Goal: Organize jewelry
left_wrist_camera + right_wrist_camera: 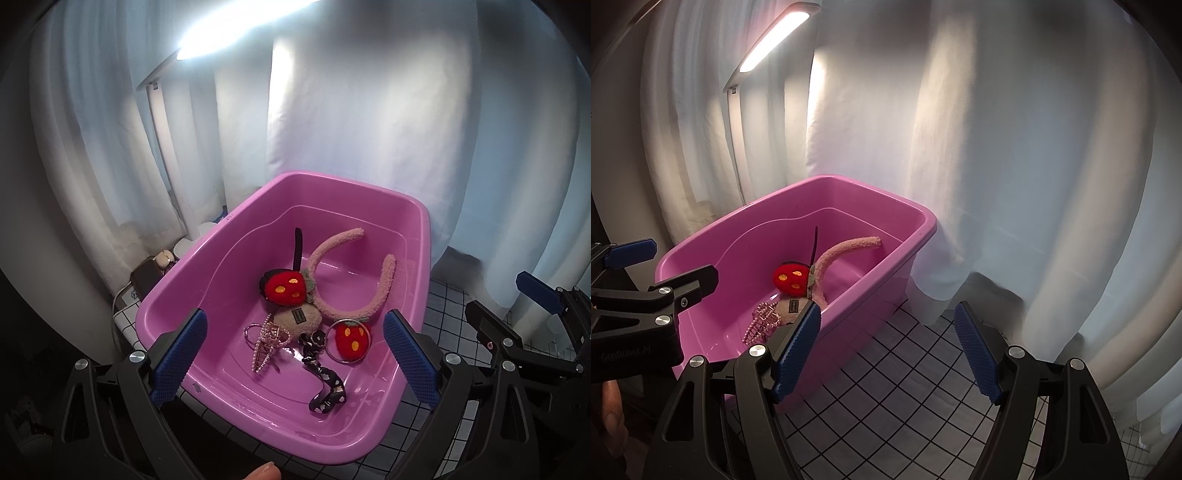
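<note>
A pink plastic tub (173,280) (923,229) holds the jewelry: a fuzzy pink headband (384,280) (846,249) with red strawberry plushes (286,286) (790,278), a beaded hair claw (264,345) (762,321), a metal ring (332,341) around a second strawberry (351,338), a black patterned strap (328,384) and a beige plush piece (299,319). My left gripper (295,354) is open and empty above the tub's near side. My right gripper (888,350) is open and empty beside the tub's right wall, over the tablecloth.
The tub stands on a white tablecloth with a black grid (886,398). White curtains (997,147) hang behind. A lit lamp bar (772,40) stands at the back left. Small objects and a cable (147,277) lie left of the tub.
</note>
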Motion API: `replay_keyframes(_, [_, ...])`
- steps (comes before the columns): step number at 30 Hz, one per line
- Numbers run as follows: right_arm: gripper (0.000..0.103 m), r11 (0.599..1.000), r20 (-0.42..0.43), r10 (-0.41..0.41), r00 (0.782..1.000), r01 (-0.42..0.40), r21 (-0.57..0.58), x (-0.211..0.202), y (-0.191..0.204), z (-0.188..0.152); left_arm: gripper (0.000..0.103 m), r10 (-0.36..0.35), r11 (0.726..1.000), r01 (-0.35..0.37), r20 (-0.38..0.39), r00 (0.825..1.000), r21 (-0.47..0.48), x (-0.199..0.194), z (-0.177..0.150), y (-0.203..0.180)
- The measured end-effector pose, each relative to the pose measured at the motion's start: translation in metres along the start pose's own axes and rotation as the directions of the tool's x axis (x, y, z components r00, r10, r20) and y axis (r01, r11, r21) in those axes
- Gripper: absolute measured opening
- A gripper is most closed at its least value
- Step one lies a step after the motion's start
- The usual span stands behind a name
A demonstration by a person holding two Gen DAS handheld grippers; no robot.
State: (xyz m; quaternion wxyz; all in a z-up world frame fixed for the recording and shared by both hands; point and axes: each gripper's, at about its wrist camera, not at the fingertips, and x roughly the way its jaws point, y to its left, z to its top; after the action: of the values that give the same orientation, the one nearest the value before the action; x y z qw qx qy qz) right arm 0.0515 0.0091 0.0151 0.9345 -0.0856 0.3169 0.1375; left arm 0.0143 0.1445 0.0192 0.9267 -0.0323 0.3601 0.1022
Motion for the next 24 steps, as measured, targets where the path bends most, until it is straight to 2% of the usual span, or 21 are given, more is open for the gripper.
replay_keyframes(24, [0.072, 1.0, -0.001, 0.002, 1.0, -0.002, 0.0, 0.0002, -0.0043, 0.0002, 0.094, -0.002, 1.0, 0.002, -0.001, 1.0, 0.003, -0.0002, 0.0009, -0.0014])
